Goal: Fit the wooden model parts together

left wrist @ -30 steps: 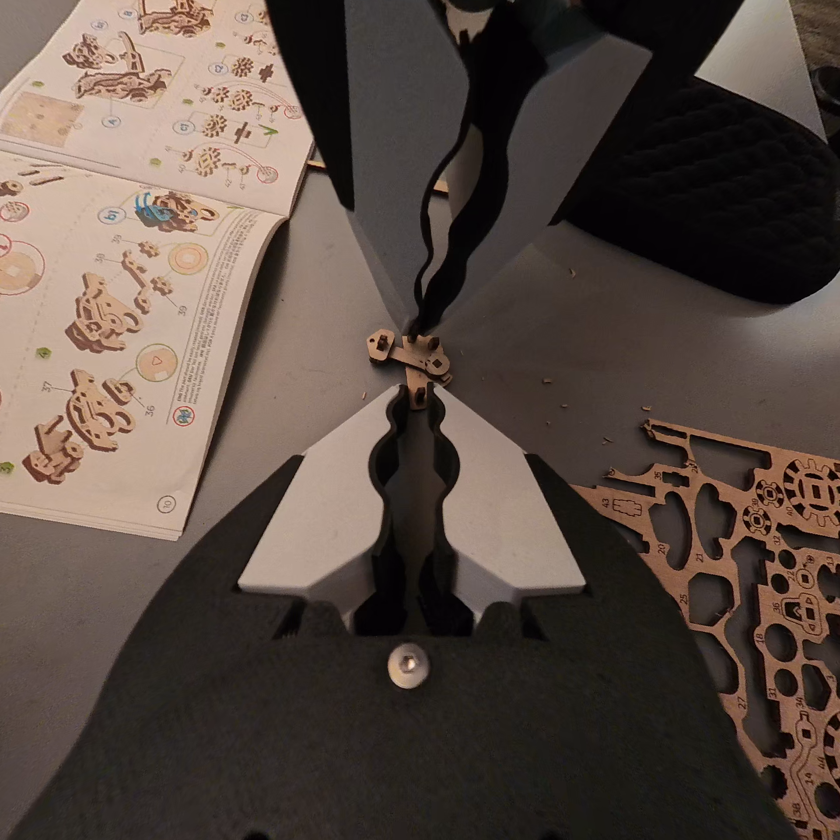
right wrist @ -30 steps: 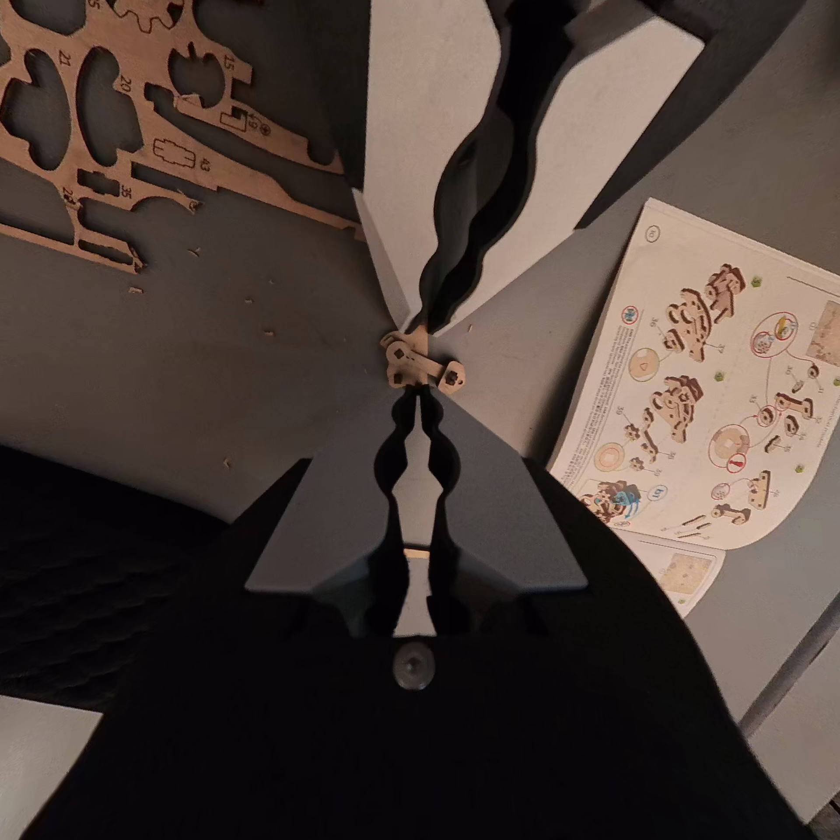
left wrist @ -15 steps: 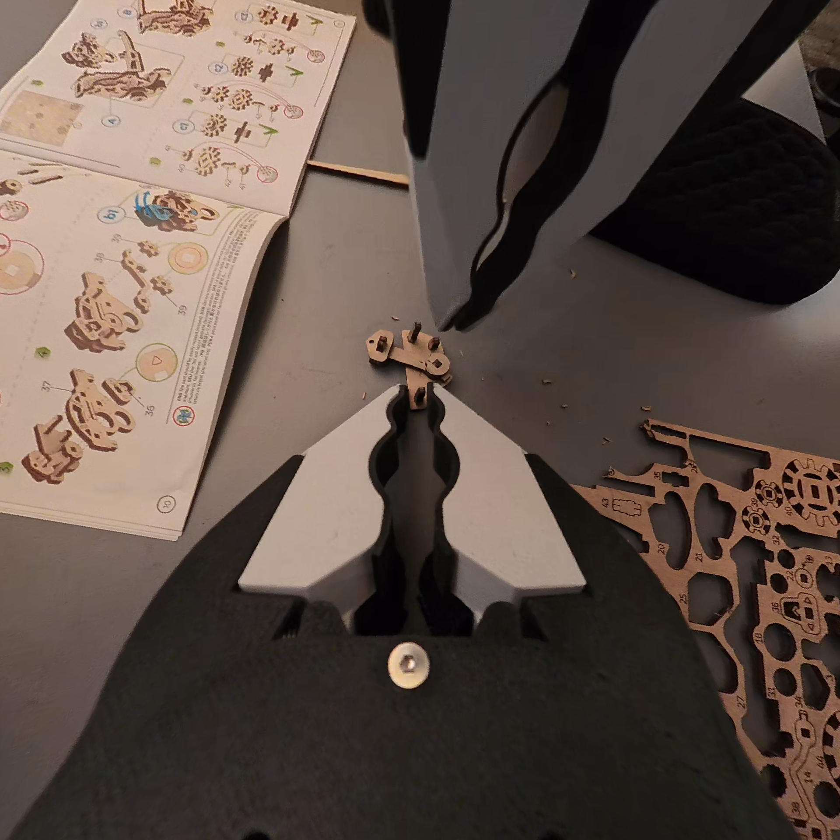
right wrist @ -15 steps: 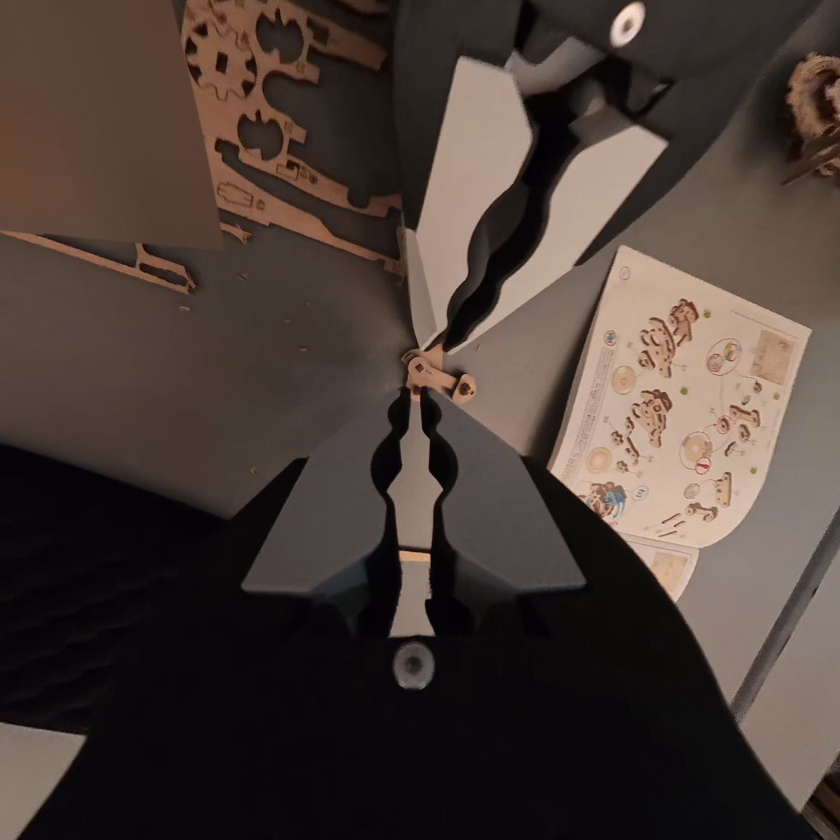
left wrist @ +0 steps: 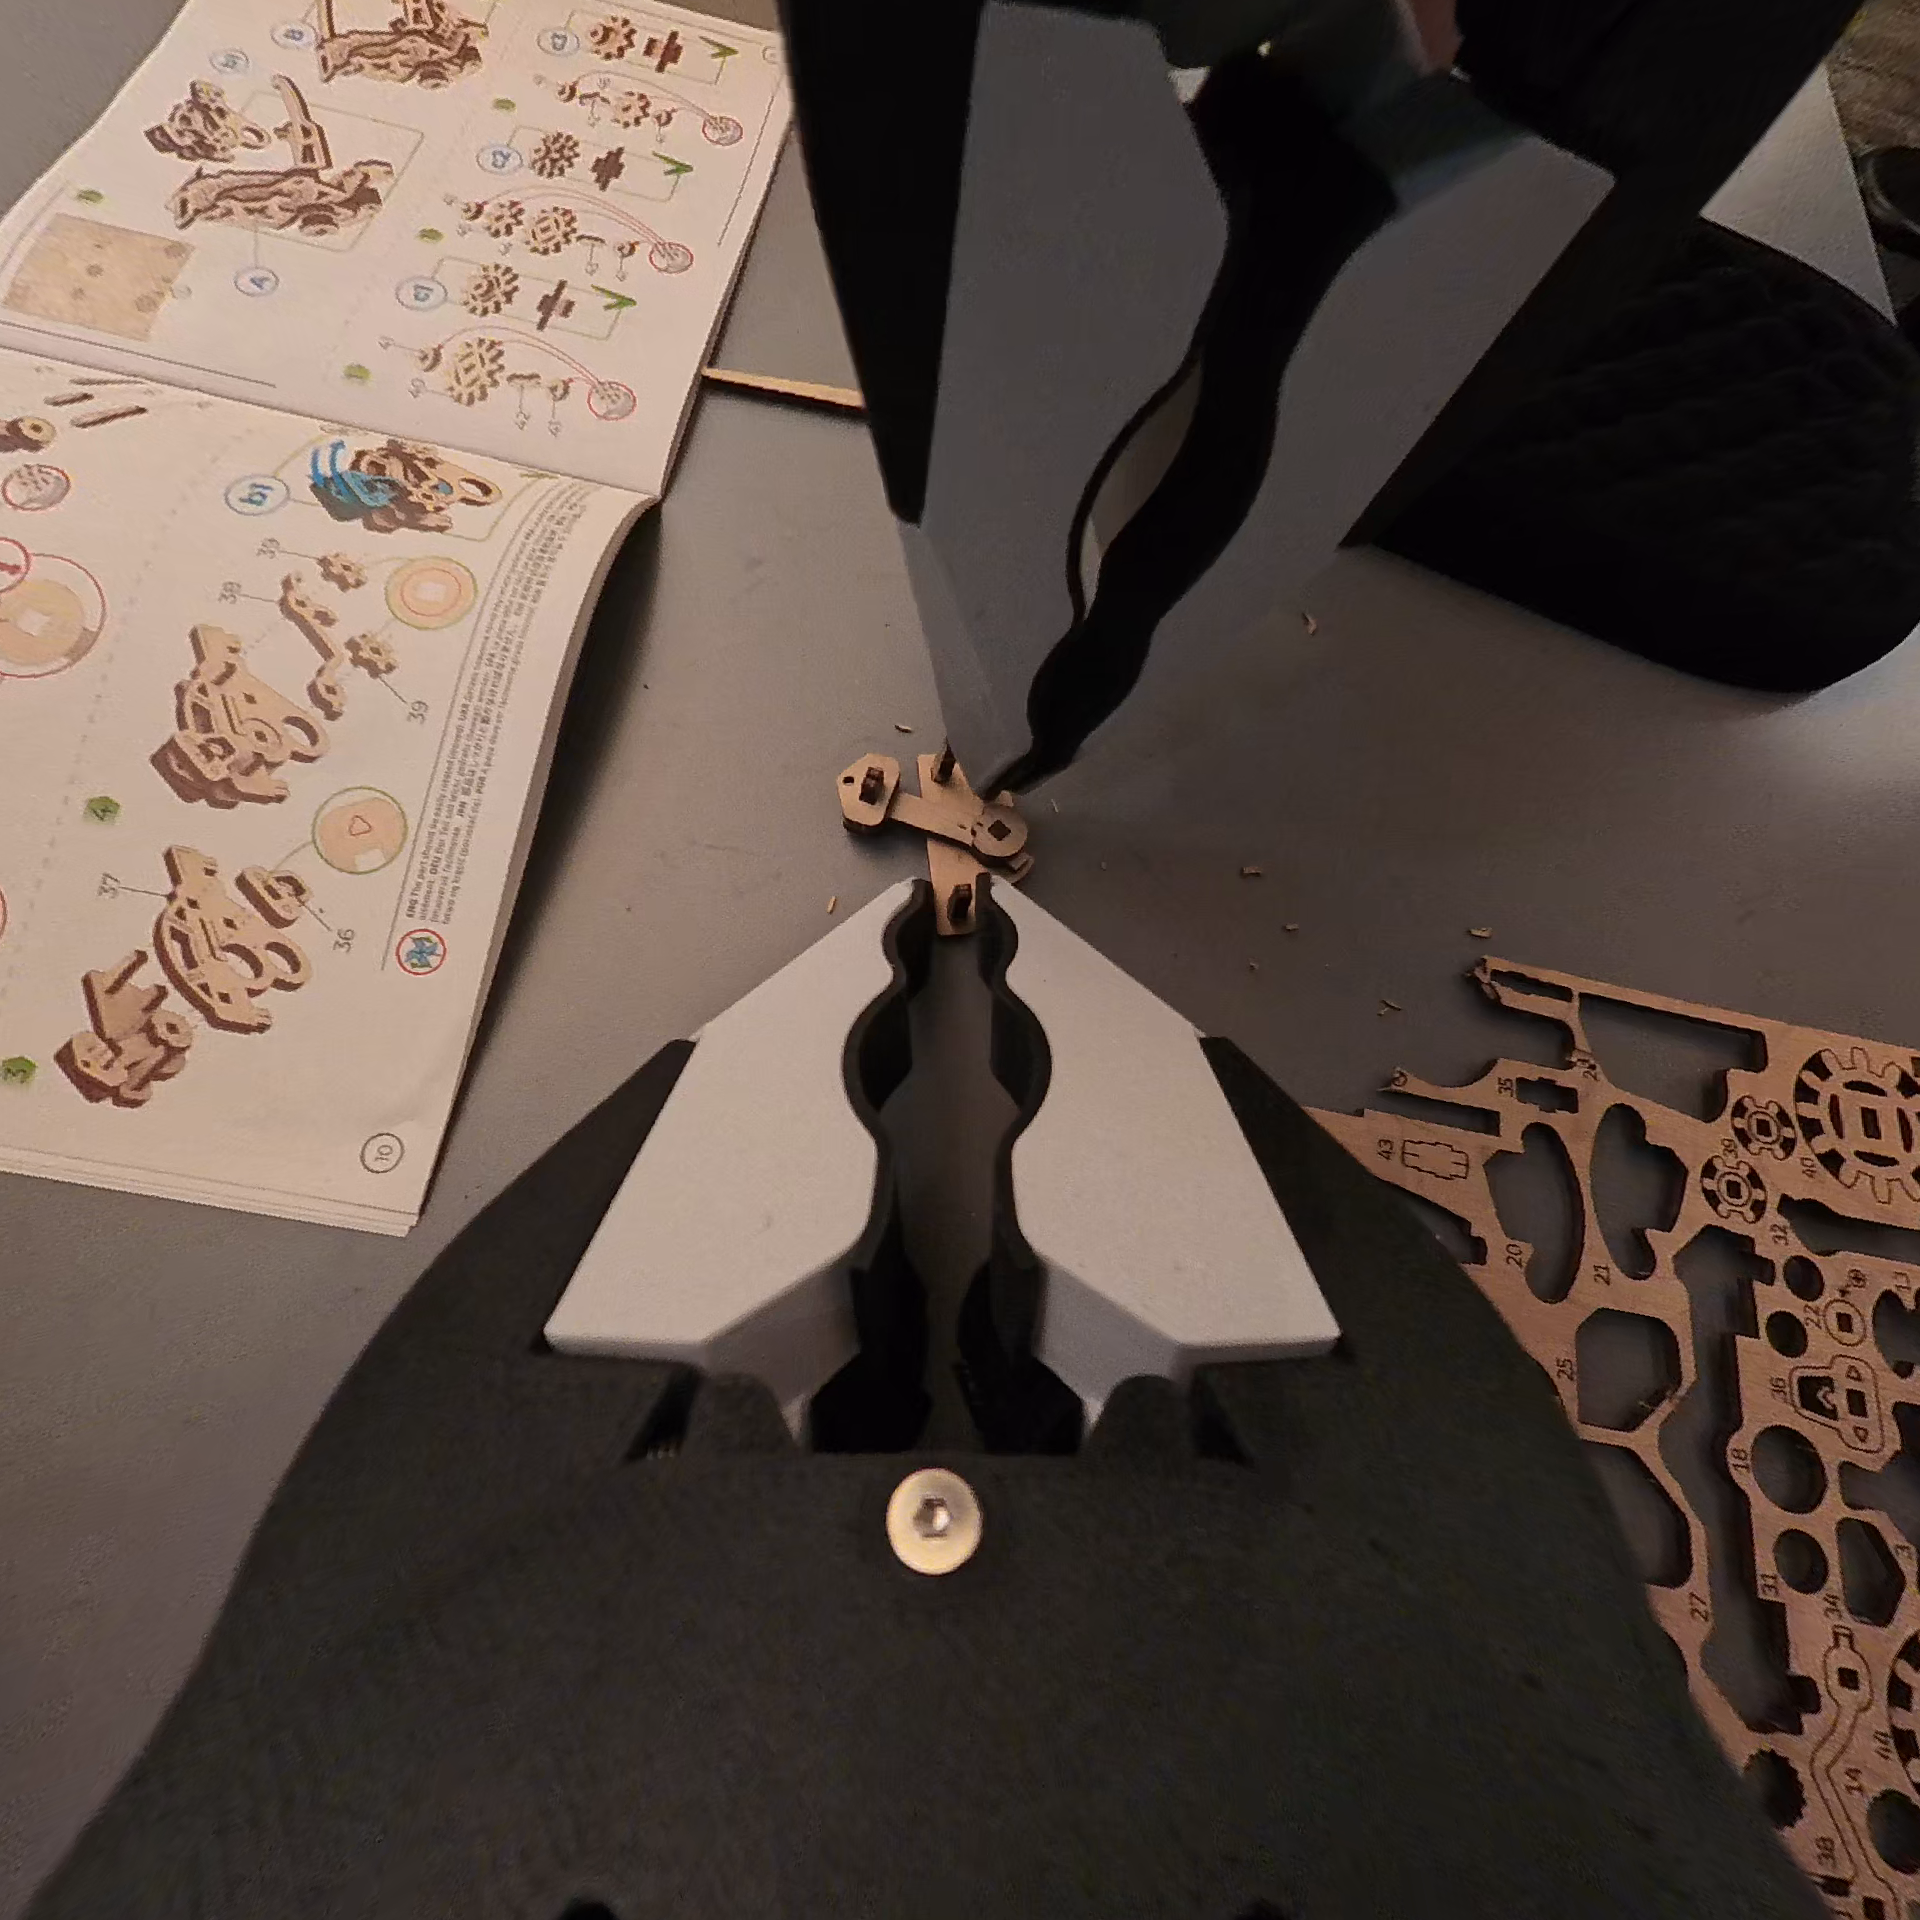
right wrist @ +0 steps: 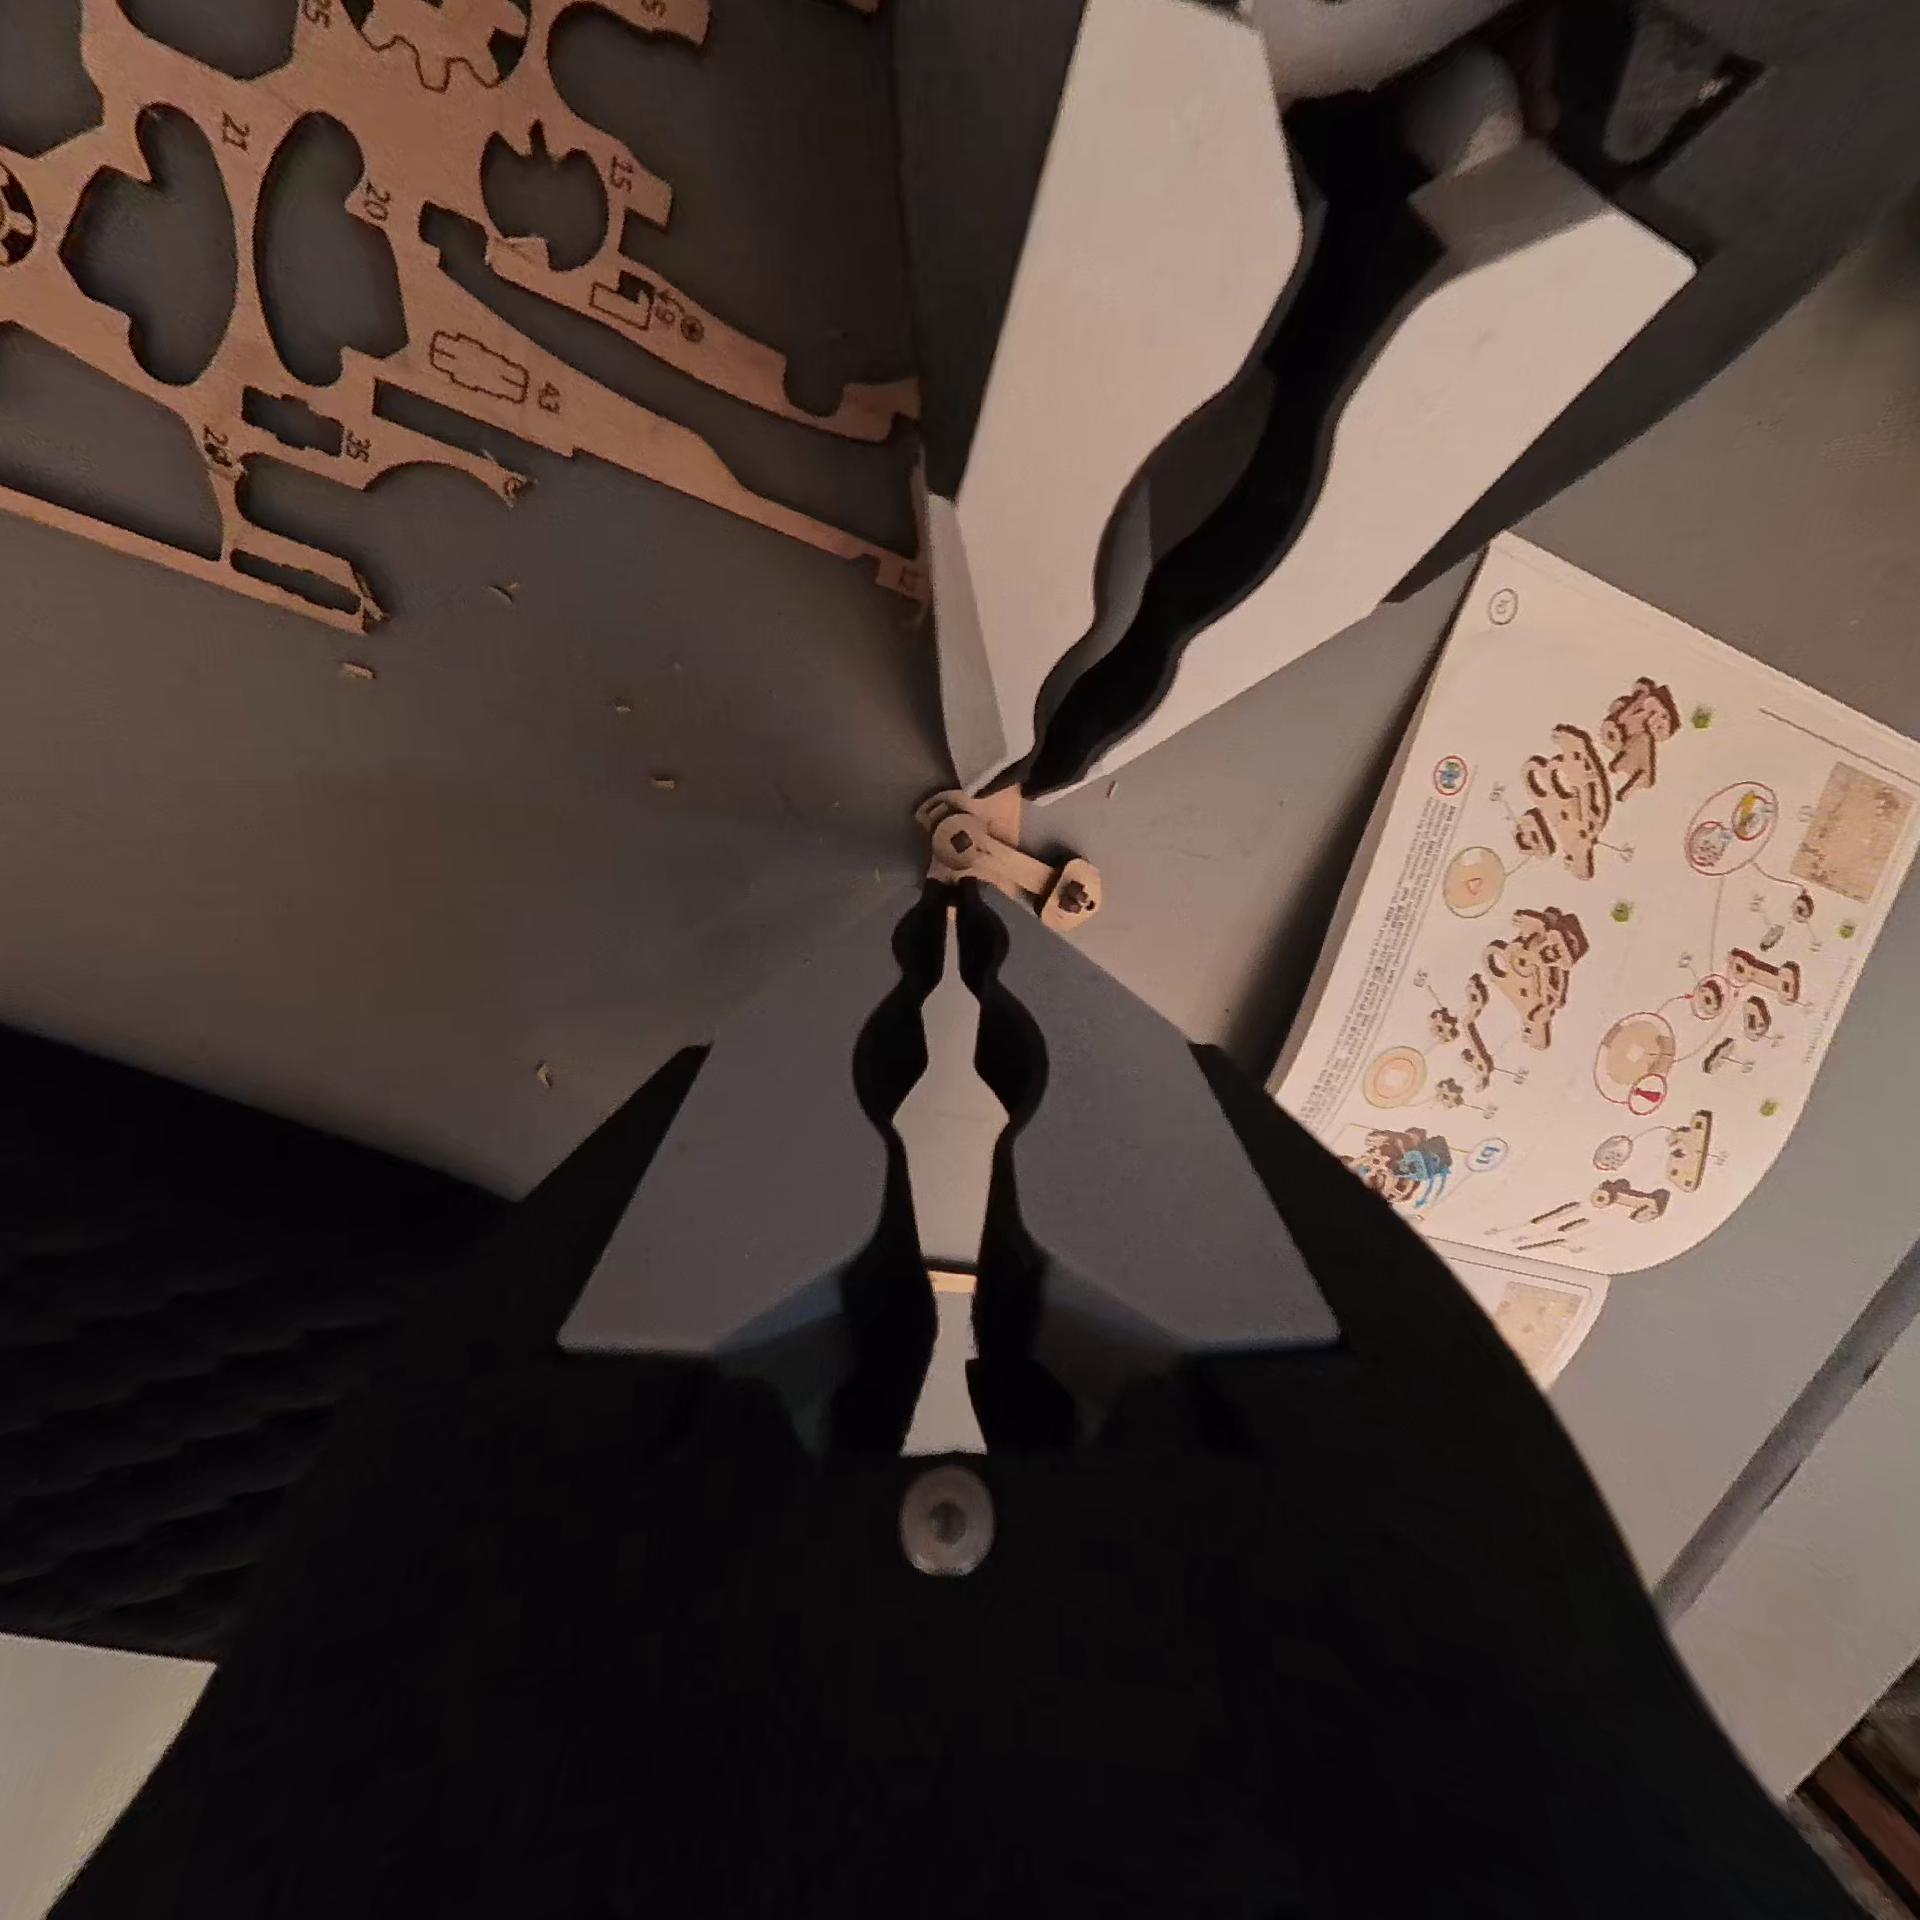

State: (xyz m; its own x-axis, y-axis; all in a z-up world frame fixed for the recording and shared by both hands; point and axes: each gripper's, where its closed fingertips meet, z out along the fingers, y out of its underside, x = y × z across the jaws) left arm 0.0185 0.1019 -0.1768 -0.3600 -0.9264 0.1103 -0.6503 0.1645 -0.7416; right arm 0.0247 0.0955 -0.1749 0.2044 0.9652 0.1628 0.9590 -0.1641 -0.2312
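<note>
A small wooden assembly (left wrist: pixel 935 816) of flat linked arms with short pegs lies on the grey table (left wrist: pixel 1299 831). My left gripper (left wrist: pixel 956 902) is shut on the assembly's near arm. My right gripper (left wrist: pixel 1000 774) comes in from the far side, its fingers closed together, tips touching the assembly's far edge beside an upright peg (left wrist: pixel 943 764). In the right wrist view my right gripper (right wrist: pixel 954 896) meets the assembly (right wrist: pixel 997 852) from below, and the left gripper (right wrist: pixel 1003 790) holds it from above. I cannot see anything held between the right fingertips.
An open instruction booklet (left wrist: pixel 312 623) lies left, also in the right wrist view (right wrist: pixel 1610 987). A laser-cut wooden parts sheet (left wrist: pixel 1714 1299) lies right. A black seat cushion (left wrist: pixel 1662 468) sits beyond the table edge. A thin wooden stick (left wrist: pixel 779 387) and wood chips lie about. My left and right fingertips are right by each other.
Half a second ago my right gripper had lifted off the assembly, up and to the right. It is now back down with its tips at the assembly. The left gripper has held still.
</note>
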